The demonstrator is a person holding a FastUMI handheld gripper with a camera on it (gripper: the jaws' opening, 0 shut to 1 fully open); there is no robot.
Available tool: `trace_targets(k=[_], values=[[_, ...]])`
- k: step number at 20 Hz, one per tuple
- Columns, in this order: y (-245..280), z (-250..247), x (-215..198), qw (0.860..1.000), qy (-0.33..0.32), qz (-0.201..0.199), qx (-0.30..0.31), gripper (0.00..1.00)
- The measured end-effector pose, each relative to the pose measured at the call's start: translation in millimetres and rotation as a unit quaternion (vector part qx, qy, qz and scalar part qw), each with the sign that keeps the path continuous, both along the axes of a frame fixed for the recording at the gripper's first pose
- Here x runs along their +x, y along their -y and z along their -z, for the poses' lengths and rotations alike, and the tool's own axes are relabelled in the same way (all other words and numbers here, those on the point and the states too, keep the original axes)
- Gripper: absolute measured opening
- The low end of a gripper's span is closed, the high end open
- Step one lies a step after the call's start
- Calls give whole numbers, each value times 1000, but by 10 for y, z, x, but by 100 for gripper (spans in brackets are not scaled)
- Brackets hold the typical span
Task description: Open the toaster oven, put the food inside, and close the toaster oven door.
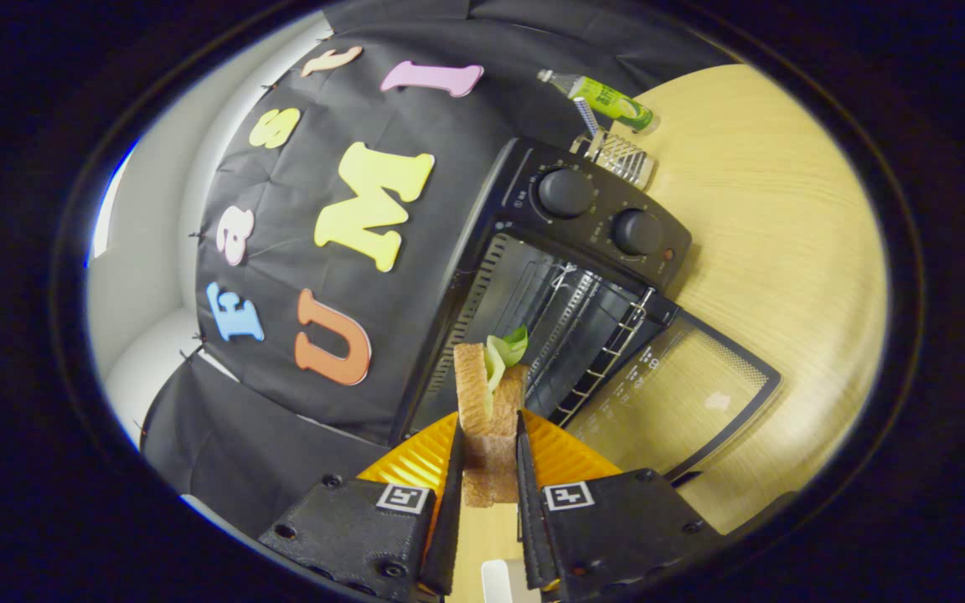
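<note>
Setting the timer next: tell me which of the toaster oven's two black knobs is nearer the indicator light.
The black round knob beside the small red indicator light; the other knob sits farther away.

sandwich (489, 394) before open toaster oven (570, 276) (on table (776, 243))

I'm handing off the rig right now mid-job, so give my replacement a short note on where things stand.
Claw: shut on the sandwich, both fingers pressing its sides; lettuce shows at its top.
Toaster oven: on the wooden table, its door folded down open, wire rack in view inside.
Done: door opened, food picked up and held just before the oven's opening.
Left: set the sandwich on the rack, release, pull back, shut the door.
</note>
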State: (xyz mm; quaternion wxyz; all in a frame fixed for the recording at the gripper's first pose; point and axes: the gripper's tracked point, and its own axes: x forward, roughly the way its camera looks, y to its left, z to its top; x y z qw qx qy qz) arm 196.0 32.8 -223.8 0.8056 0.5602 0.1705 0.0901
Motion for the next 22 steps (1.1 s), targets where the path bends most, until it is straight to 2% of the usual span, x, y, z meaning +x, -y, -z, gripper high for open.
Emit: trace_targets(k=[3,5,6,12,18,22], values=[[171,70,260,995,0,69,67,36],[324,144,420,990,-1,119,80,36],[343,181,500,988,-4,127,83,36],[285,258,880,984,-26,154,90,37],[122,269,1096,984,-22,174,22,37],[-151,351,1172,984,-32,173,31,37]])
